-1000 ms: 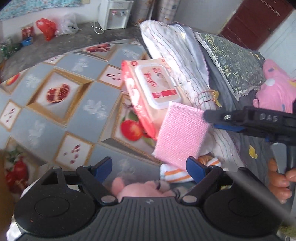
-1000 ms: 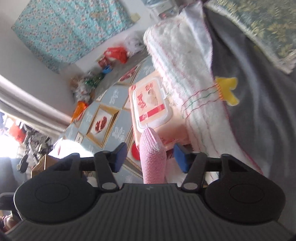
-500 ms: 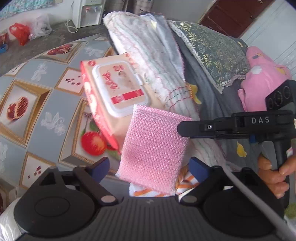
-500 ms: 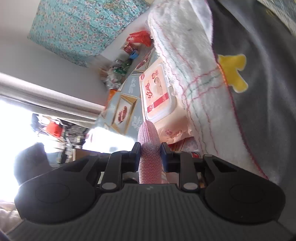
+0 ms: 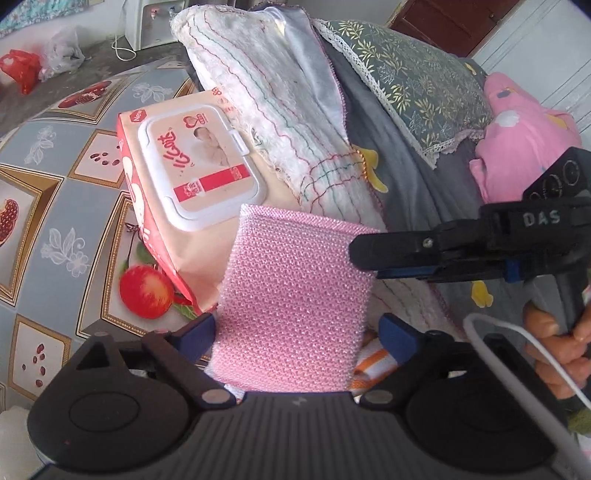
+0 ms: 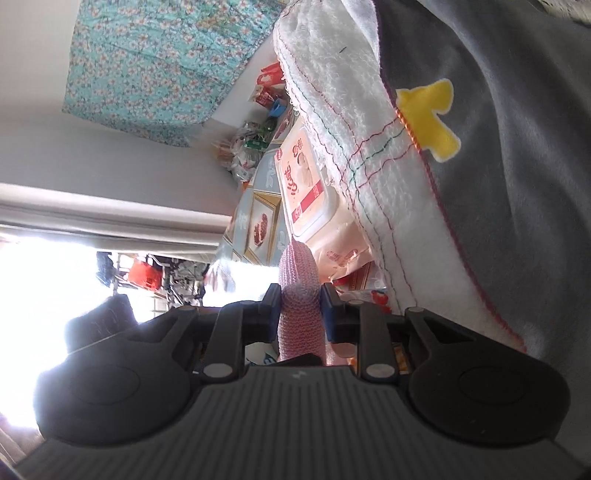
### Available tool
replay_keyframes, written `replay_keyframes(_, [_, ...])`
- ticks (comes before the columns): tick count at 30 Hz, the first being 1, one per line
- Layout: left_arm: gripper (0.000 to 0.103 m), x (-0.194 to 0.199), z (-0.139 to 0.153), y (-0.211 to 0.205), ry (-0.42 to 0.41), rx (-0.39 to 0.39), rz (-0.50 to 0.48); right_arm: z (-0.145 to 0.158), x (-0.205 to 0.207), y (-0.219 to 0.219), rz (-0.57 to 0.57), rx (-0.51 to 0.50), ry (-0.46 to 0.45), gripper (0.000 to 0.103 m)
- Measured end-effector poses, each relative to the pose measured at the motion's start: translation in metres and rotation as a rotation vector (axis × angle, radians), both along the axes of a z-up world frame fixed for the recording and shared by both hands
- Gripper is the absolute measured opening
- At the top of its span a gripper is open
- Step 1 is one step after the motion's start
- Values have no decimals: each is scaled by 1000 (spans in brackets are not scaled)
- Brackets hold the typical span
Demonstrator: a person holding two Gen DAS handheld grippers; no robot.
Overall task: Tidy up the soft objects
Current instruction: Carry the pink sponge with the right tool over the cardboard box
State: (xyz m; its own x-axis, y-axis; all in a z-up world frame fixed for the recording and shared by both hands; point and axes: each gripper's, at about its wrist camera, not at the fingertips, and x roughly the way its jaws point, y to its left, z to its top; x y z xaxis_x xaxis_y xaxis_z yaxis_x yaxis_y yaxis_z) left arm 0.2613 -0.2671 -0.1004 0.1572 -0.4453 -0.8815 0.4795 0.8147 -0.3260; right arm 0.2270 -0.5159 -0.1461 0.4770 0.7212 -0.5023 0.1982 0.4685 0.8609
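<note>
Grey bedding (image 5: 399,177) carries a folded white towel (image 5: 280,99); beside it, a wipes pack (image 5: 192,166) lies on the patterned cloth (image 5: 48,206). Over them hangs a pink scrub pad (image 5: 291,306), pinched by the right gripper (image 6: 299,308). The left gripper (image 5: 299,332) is closing, its blue pads flanking the pad's lower edge.

I see a wet-wipes pack (image 5: 184,177) on the fruit-print tablecloth (image 5: 55,229), a water dispenser (image 5: 151,22) behind.

The pink sponge (image 6: 298,295), loose a second ago, is now clamped by the right gripper (image 6: 298,306); it is brought between the left gripper's (image 5: 295,328) closing fingers (image 5: 195,328).
</note>
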Motion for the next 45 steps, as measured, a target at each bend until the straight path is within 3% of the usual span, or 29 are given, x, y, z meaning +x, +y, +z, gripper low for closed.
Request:
replay_keyframes(2, [83,-2,1,2,-2,-1,10,2,-4,-1,-13,8,-7,22])
replay_keyframes(12, [83,-22,47,29,-74,-59,32,49,-27,20,-63,31,-75,22])
replay_keyframes(21, [83,-48,112,107,-141,-69,94,108,-39,95,-36,73,-160,22])
replay_keyframes(27, [83,-69,149,190,-182,-40,205,137,-32,179,46,135,-197,22])
replay_keyframes(33, [83,-102,167,297,-191,16,394,144,-19,293,204,219,-191,22])
replay_keyframes(37, [83,-125,161,363,-163,69,537,138,-13,379,339,237,-139,22])
replay_keyframes(42, [83,-144,133,428,-84,124,707,109,-7,470,483,211,-25,22])
replay_keyframes(45, [83,-153,117,453,-65,181,761,87,-3,515,545,189,41,21])
